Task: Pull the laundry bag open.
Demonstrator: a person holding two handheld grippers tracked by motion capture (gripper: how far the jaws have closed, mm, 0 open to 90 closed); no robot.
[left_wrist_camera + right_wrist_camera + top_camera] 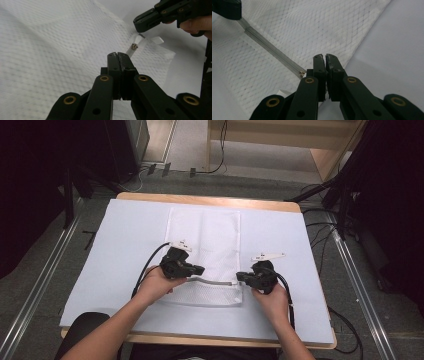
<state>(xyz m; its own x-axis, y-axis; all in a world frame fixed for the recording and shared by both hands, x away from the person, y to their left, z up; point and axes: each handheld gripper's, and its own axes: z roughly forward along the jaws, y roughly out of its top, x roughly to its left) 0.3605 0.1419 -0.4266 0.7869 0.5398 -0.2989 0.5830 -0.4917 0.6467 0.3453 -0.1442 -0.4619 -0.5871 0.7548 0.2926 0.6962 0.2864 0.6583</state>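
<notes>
White mesh bag [205,255] lies mid-frame on a pale sheet [125,245] over a wooden table [210,200], grey floor [45,265] beyond. Left gripper [196,270] and right gripper [242,277] are both clamped on the bag's zipper edge [215,282]. Gripper views show the zipper pull [134,46] near frame centre; no writing is readable.

Both forearms reach in over the table. Left gripper [196,269] and right gripper [241,277] face each other, jaws pinched closed.

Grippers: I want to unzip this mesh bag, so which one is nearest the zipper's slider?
The right gripper: the slider lies just beside its shut jaws, while the left gripper is at the other end of the zipper.
</notes>
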